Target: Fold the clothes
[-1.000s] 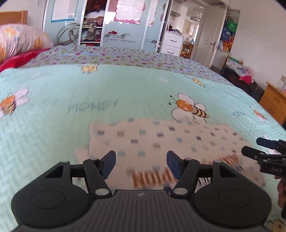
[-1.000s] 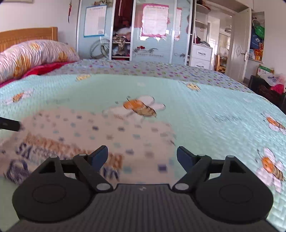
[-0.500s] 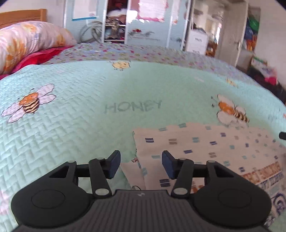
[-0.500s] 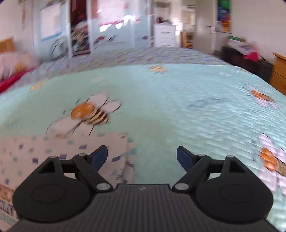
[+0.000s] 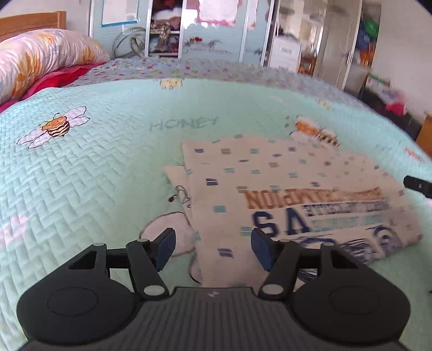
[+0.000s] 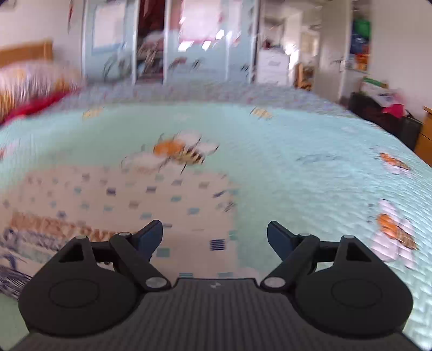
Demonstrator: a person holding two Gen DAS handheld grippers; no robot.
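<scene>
Both views were motion-blurred; shirt lettering partly illegible. Folded cream shirt [image 5: 283, 199], flat rectangle, lay on quilted mint bedspread [image 5: 94, 175]. Left gripper [image 5: 212, 249] jaws were opening, nothing pinched; right gripper [image 6: 215, 237] jaws spread, empty.

This is a bedroom in a home. A wide bed covered by a mint-green quilted bedspread [image 5: 102, 172] printed with cartoon bees and the word "HONEY" fills the space ahead of the claw. Far ahead to the left lie a plump floral pillow [image 5: 40, 59] and a wooden headboard [image 5: 32, 23]. Straight ahead beyond the bed stands a pale blue wardrobe with sliding doors [image 5: 216, 35], one section open on heaped clothing. Ahead to the right are a white chest of drawers [image 6: 272, 67] and, at the edge, a wooden bedside cabinet [image 6: 425, 132].
</scene>
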